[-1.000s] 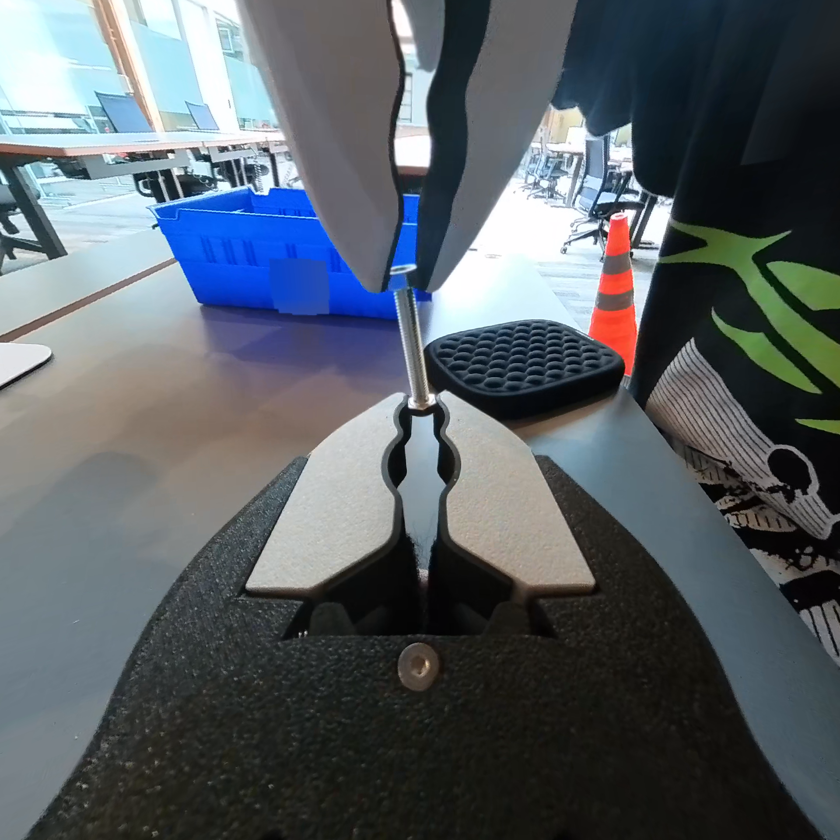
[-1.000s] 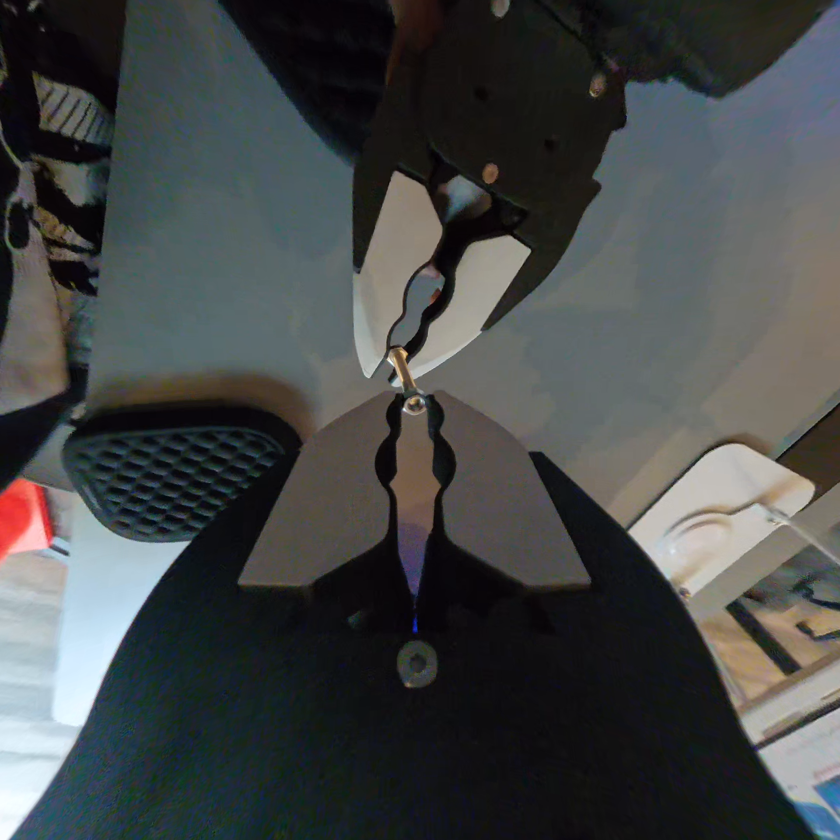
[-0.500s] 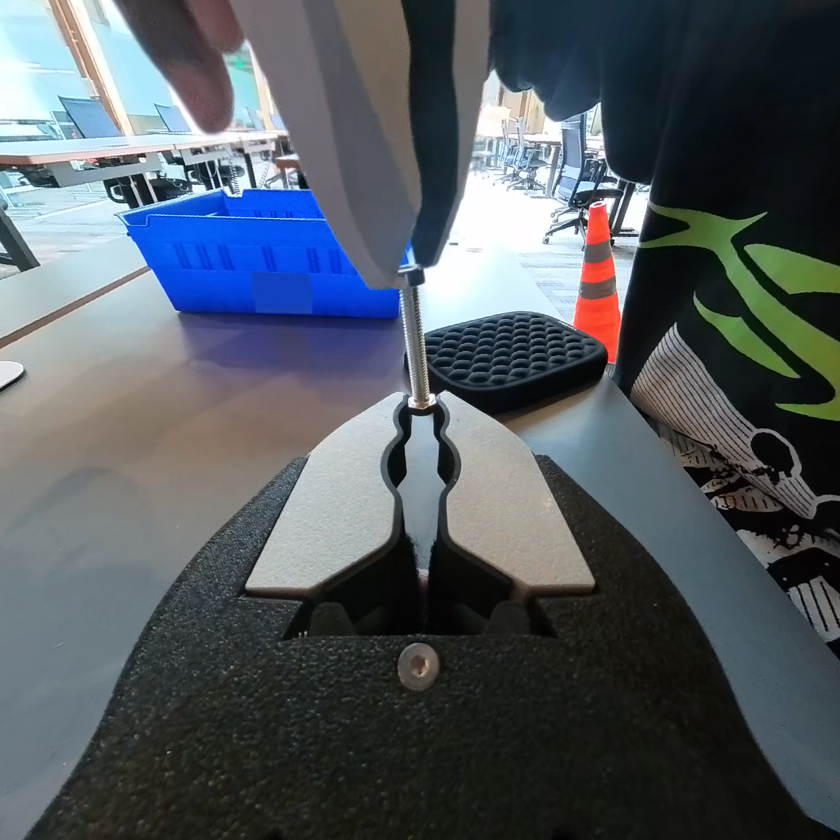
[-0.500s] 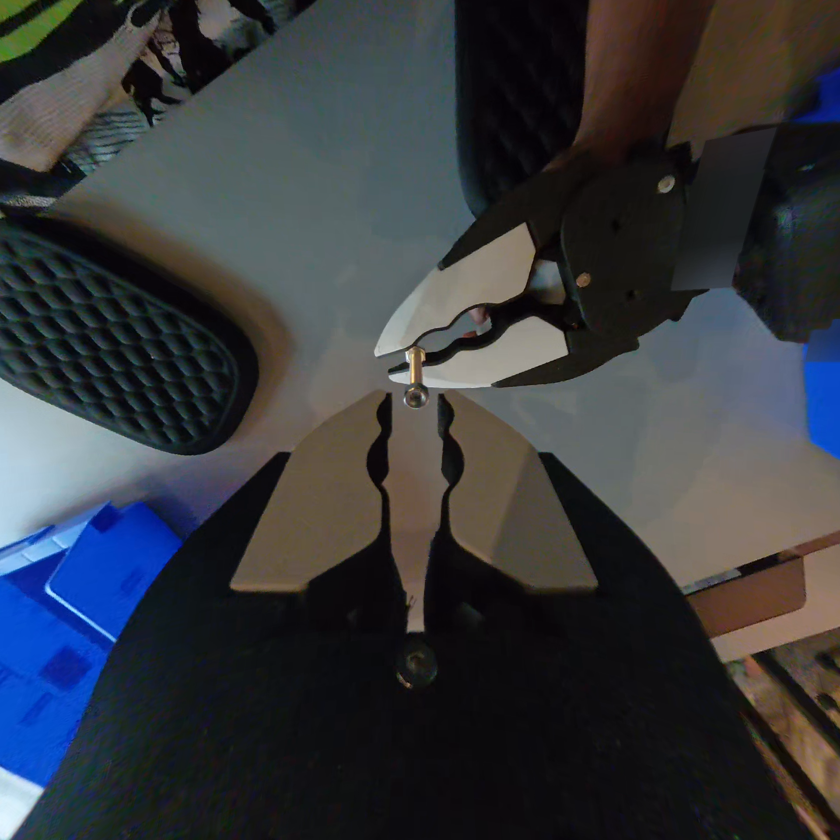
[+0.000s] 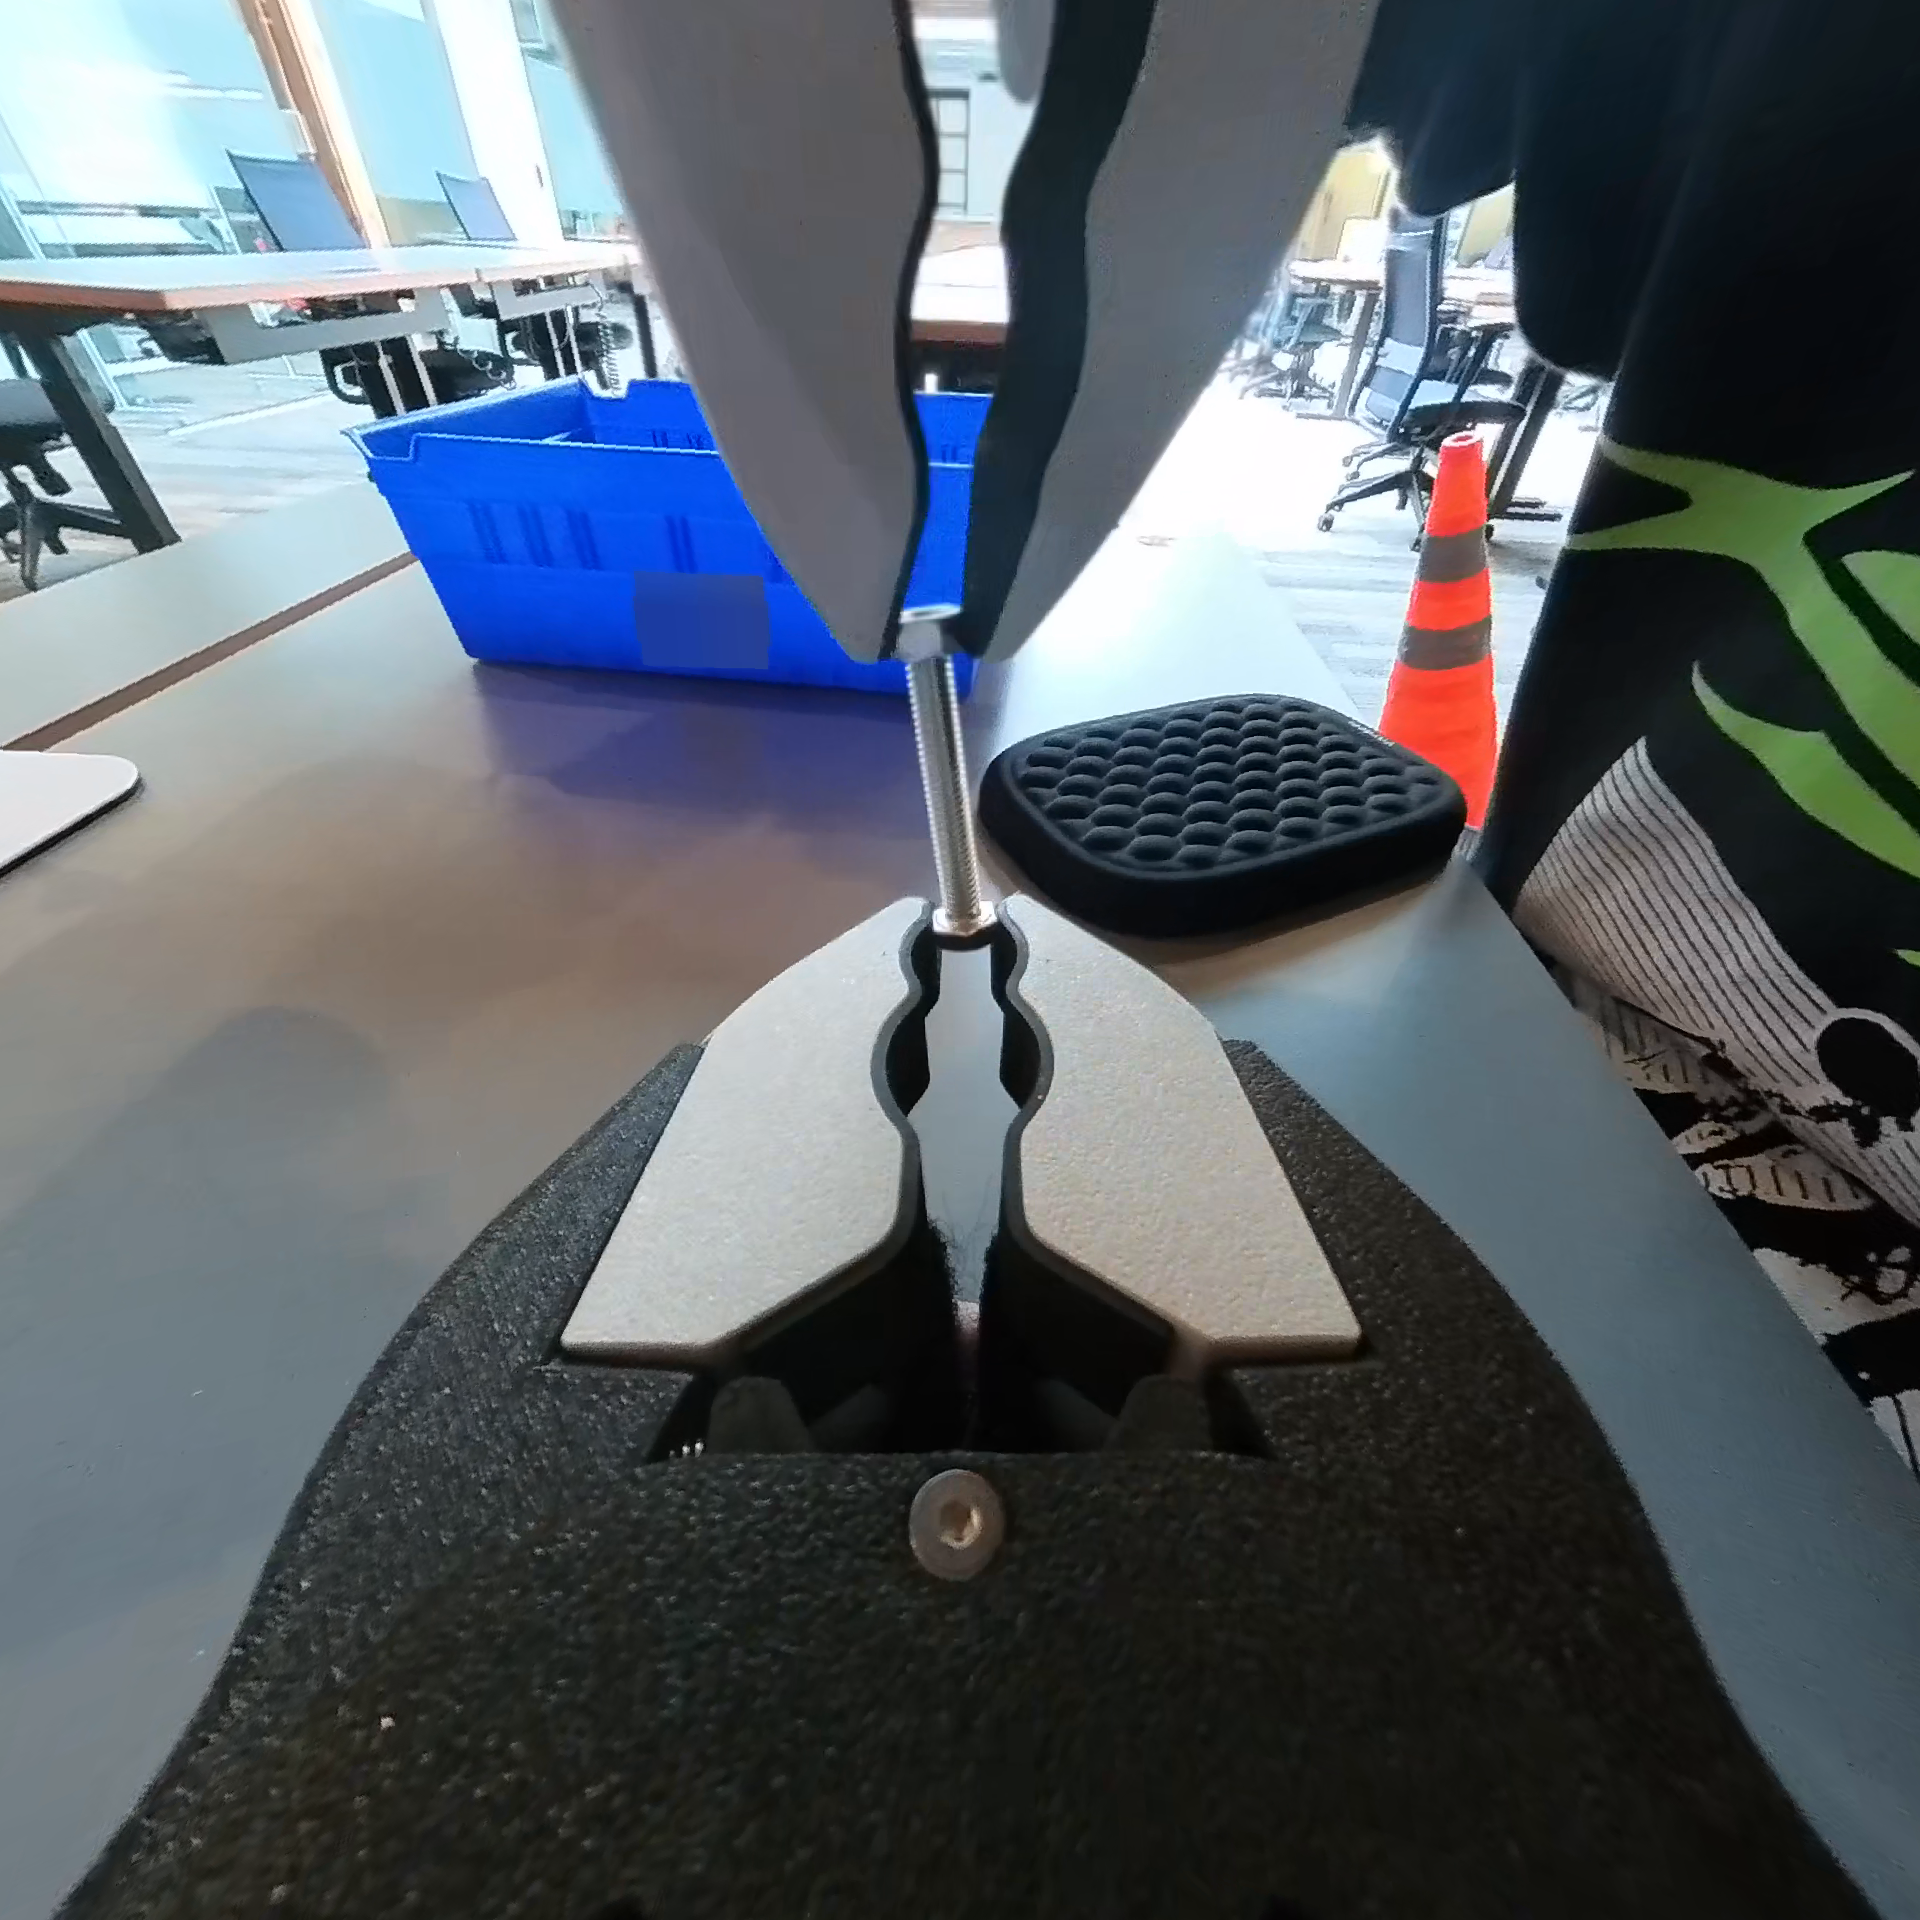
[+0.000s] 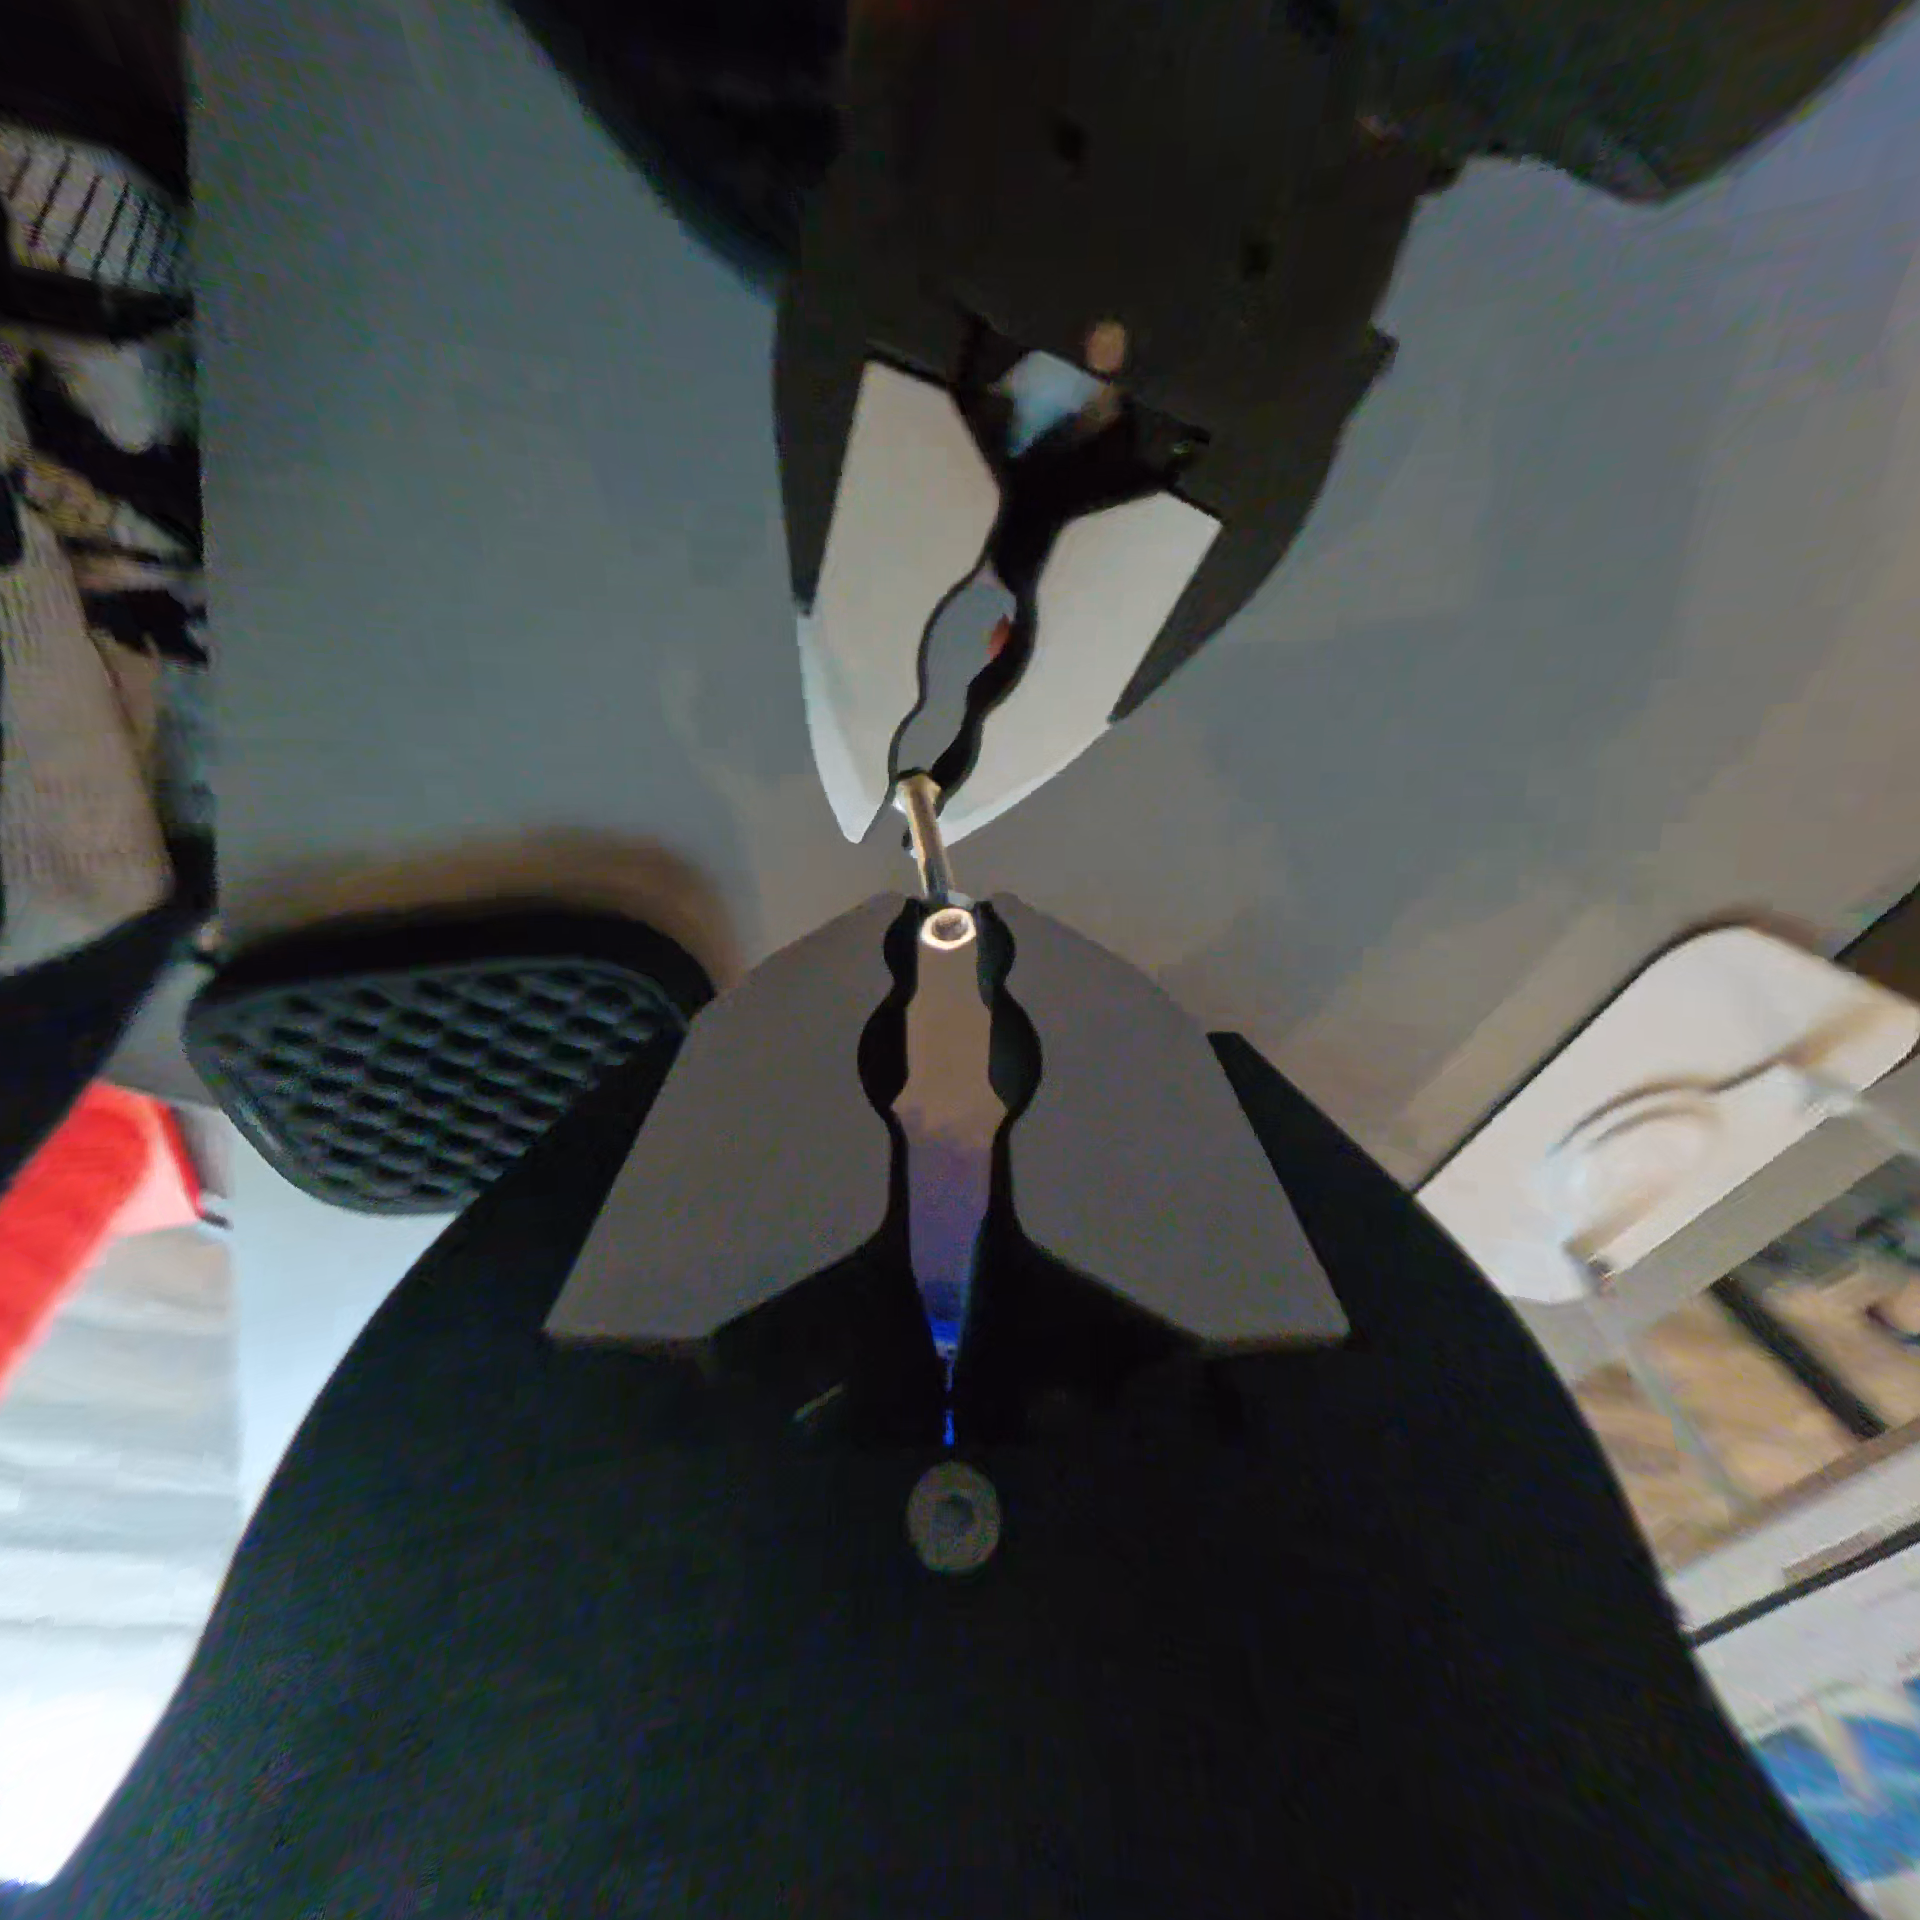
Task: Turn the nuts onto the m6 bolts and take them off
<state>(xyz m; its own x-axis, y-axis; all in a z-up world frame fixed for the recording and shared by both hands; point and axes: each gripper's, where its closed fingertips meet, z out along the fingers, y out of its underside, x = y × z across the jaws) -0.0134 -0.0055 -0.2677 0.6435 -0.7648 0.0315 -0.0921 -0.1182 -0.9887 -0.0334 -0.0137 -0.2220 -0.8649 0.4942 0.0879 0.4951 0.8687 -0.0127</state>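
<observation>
Steel-grey left tongs (image 5: 961, 925) pinch the nut (image 5: 961, 923) at the bolt's (image 5: 948, 790) tip while the right tongs (image 6: 948, 920) clamp its head above the worktop (image 5: 312, 935), so threading looks barely begun, removal still ahead.

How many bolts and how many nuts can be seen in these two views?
1 bolt, standing upright between the two grippers, its head clamped in the right gripper above. 1 nut on its lower end, gripped by the left gripper. Others may lie unseen inside the blue bin.
</observation>
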